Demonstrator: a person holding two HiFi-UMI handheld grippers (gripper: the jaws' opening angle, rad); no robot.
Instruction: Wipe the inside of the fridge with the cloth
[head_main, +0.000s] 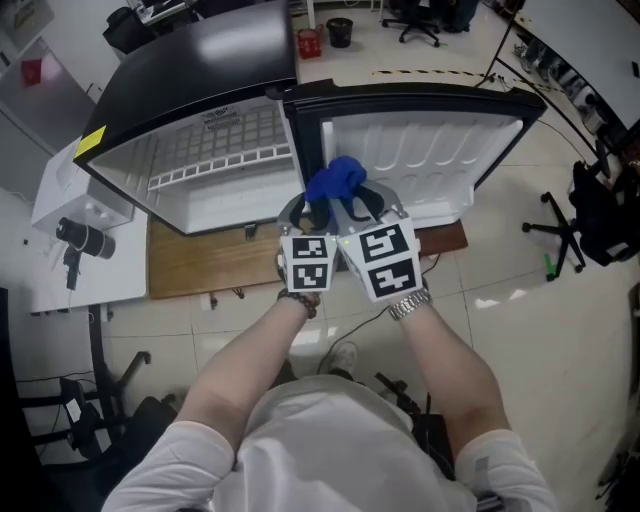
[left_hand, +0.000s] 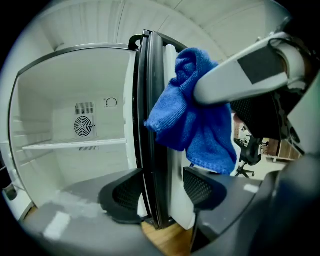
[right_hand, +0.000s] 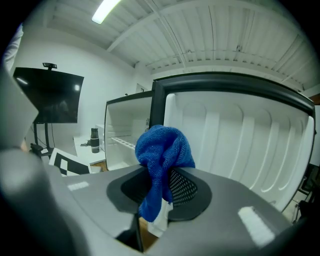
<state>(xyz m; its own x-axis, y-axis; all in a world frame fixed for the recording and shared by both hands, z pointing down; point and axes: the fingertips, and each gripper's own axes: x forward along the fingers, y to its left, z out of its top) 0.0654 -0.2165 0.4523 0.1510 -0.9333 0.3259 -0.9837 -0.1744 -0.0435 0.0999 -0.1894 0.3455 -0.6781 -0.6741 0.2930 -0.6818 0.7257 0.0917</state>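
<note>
Person: two bare forearms (head_main: 300, 350) reach forward, side by side, toward the front of the fridge (head_main: 200, 70).
Right gripper: the right gripper (right_hand: 160, 187) sits in front of the fridge, and its jaws pinch a fold of the cloth between the mesh pads.
Cloth: the blue cloth (right_hand: 162, 150) bunches above the jaws with a tail hanging below, level with the fridge's hinge edge and not yet inside.
Left gripper: the left gripper (left_hand: 161, 190) is just beside the right one, also in front of the fridge. Its jaws are spread and hold nothing.
Why held so: the cloth seems to be gripped by a small fold so that the loose bunch can meet the fridge's walls. The empty gripper looks ready to steady the door.
Door: the door (head_main: 430, 150) stands swung wide to the right of the fridge, with its white ribbed liner facing out, which leaves the inside easy to reach.
Base: the fridge stands on a wooden board (head_main: 200, 260).
Inside: a white shelf (left_hand: 75, 145) crosses the fridge cavity, and a round fan grille (left_hand: 84, 126) sits on the back wall.
Beside: a dark cylinder (head_main: 85, 240) rests on a white table to the left of the fridge.
Hard to tell: in the left gripper view the fridge's black front edge lines up between the spread jaws, but I cannot tell whether it lies within them or farther off. The marker cubes hide the fingertips in the head view. The fridge floor is cut off from sight.
</note>
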